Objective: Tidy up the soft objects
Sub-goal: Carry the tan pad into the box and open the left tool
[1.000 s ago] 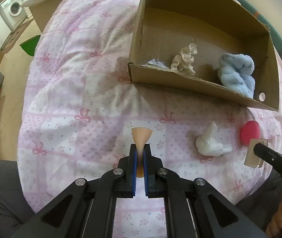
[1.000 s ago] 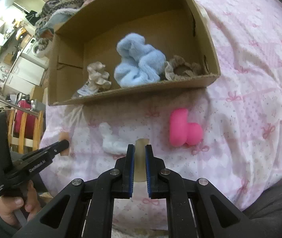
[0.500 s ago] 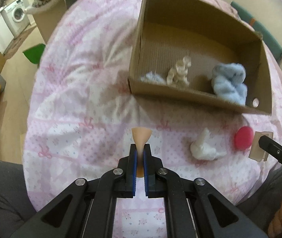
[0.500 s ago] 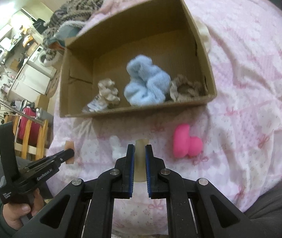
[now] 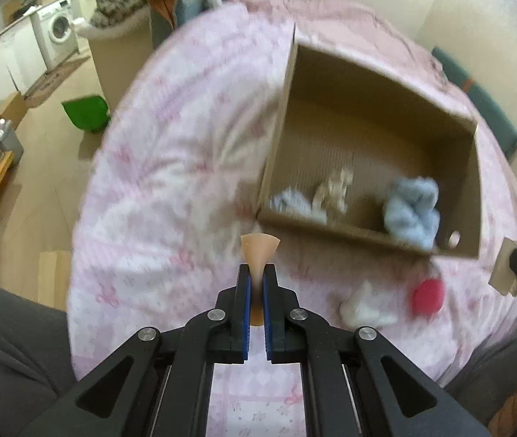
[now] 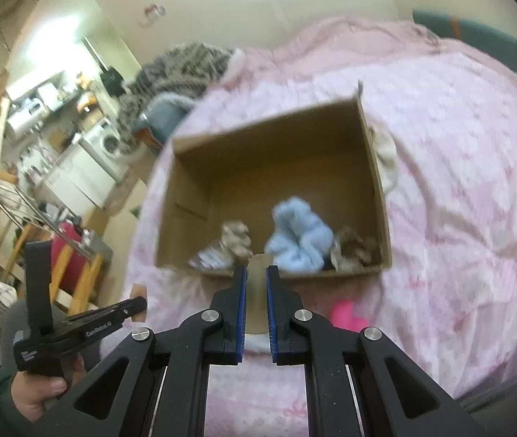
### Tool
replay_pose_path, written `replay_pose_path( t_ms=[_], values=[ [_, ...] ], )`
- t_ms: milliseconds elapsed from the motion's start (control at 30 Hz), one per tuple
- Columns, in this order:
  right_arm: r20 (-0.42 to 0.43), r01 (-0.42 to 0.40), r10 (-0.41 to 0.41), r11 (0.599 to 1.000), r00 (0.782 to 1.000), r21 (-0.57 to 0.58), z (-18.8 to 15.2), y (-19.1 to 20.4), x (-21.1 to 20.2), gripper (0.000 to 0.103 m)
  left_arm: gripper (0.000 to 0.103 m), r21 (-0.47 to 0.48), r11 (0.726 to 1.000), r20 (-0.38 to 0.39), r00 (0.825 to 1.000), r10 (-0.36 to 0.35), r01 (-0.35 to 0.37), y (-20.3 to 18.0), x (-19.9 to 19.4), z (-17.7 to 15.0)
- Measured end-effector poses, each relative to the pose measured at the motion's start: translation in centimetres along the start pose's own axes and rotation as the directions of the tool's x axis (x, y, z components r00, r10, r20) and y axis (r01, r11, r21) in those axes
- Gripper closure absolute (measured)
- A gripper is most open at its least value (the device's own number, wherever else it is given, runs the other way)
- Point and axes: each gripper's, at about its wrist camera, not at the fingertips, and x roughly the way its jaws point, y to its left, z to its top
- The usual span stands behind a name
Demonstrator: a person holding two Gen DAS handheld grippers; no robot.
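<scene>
Left wrist view: the left gripper (image 5: 256, 284) is pinching a peach sponge wedge (image 5: 260, 251), jaws closed on it, just short of the cardboard box (image 5: 331, 231) lying on the pink bedspread (image 5: 171, 182). The wedge could slip out, since only its narrow end is sitting between the pads (my guess).

Right wrist view: the right gripper (image 6: 256, 284) is clamping a pale beige pad (image 6: 256, 291), box straight ahead. A pink toy (image 6: 347, 318) is lying on the bedspread, just right of the jaws.
</scene>
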Motion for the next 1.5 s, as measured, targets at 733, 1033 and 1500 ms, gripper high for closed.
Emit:
replay_pose_path(
  t_ms=[733,1033,1500],
  values=[
    [0.094,-0.104,0.101,0.994,0.990,0.028,6.2,-1.0,1.3,0.091,0.097,0.108,0.992,0.088,0.994,-0.068,0.059,-3.6,-1.5,7.6],
    [-0.001,-0.082,0.083,0.996,0.997,0.045,5.8,-1.6,5.2,0.091,0.097,0.179,0.983,0.084,0.994,-0.064,0.048,-5.8,1.8,8.9],
    [-0.113,-0.047,0.053,0.997,0.992,0.054,4.1,-2.0,8.9,0.091,0.097,0.236,0.964,0.039,0.990,-0.132,0.119,-7.2,5.4,7.1]
  ],
)
